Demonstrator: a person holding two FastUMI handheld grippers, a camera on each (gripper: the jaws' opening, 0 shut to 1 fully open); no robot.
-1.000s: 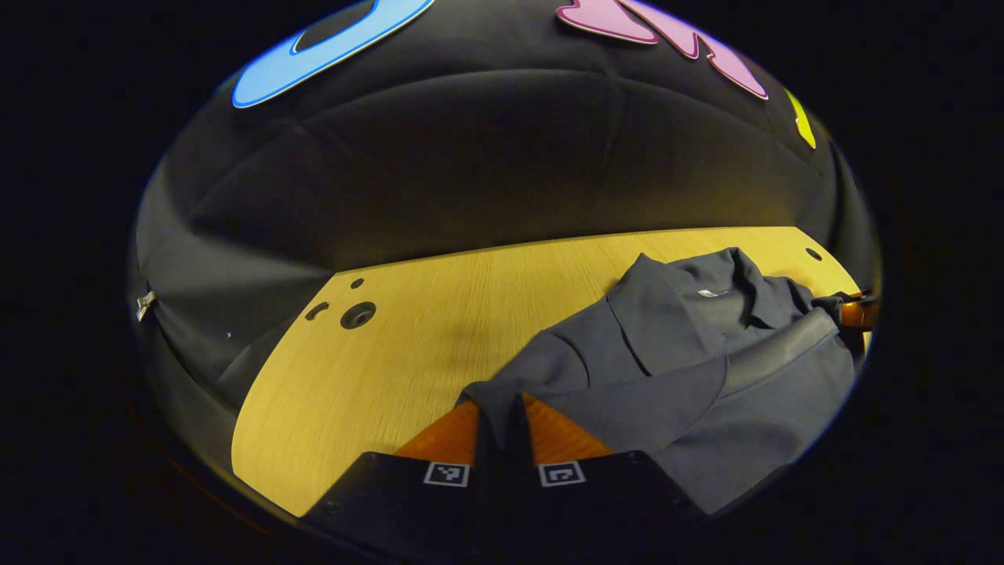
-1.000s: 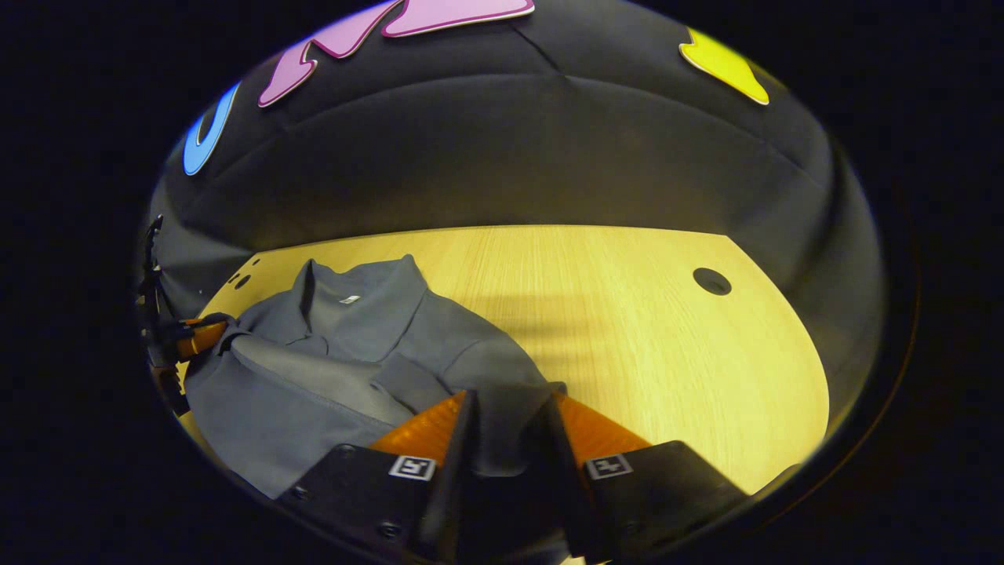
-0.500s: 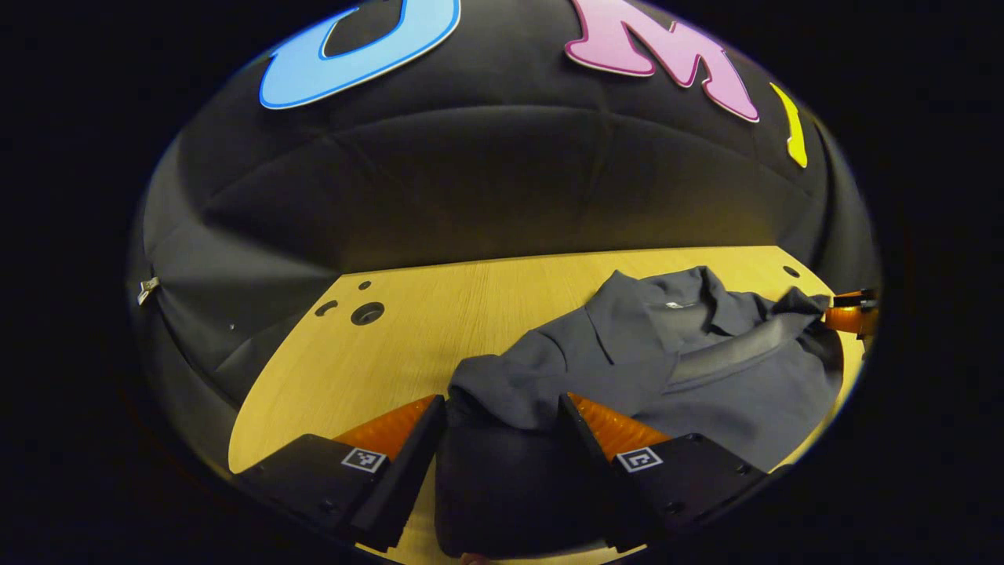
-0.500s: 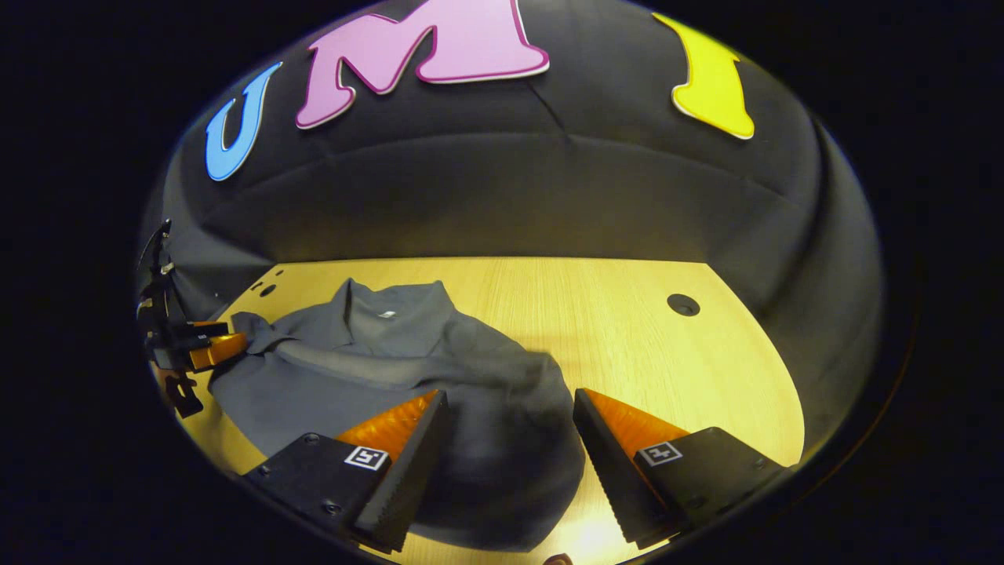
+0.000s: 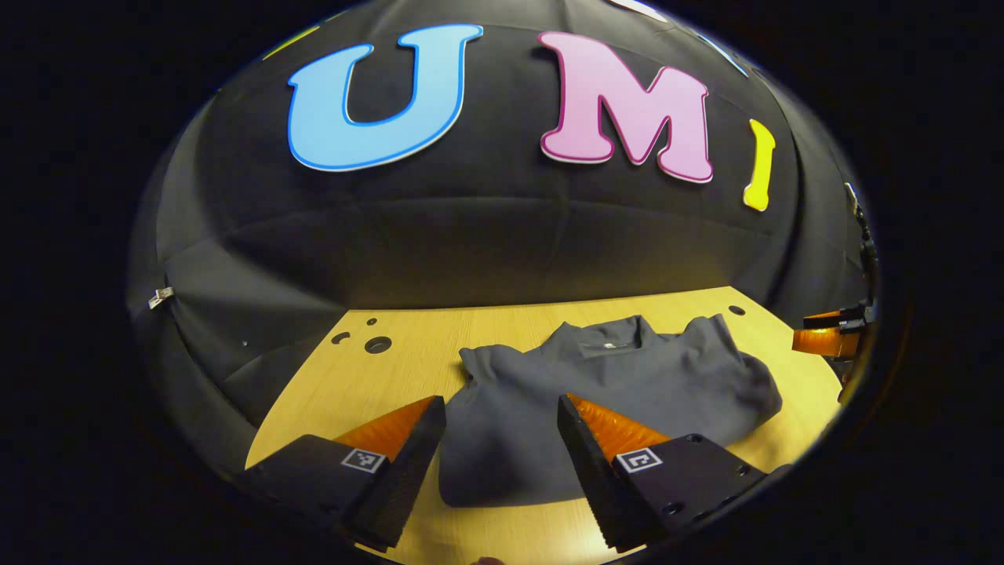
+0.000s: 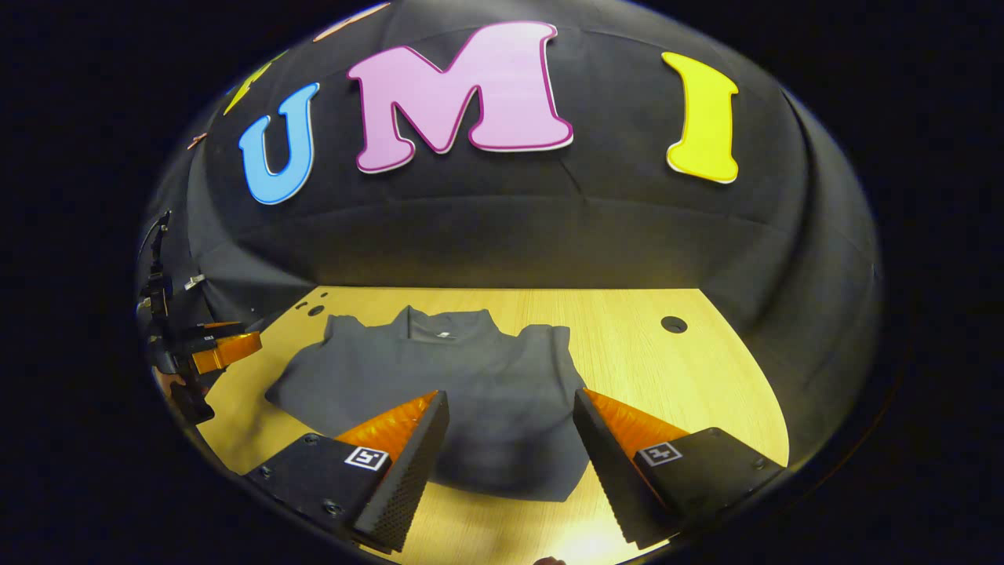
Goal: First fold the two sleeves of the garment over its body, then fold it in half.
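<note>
The counter (image 5: pixel 408 369) is carrying a single thing, and the garment (image 5: pixel 620 384) is lying on its middle as a compact grey bundle, collar (image 6: pixel 443 323) toward the far wall. In the left gripper view it is sitting right of centre; in the right gripper view it is sitting left of centre, its near edge reaching between that gripper's fingers.

Judging by its shape, both sleeves are lying over the body and the half fold is looking done, so the task seems to be at its last step: letting go and checking the result. The right end is looking rounded and a little bunched.

The left gripper (image 5: pixel 502 412) is hovering above the garment's near left part with its jaws standing wide and holding nothing. The right gripper (image 6: pixel 510 408) is hovering likewise over the near right part, jaws wide and empty.

The next move probably calls for little: drawing both grippers clear without snagging cloth, or pressing the bunched end flat.
</note>
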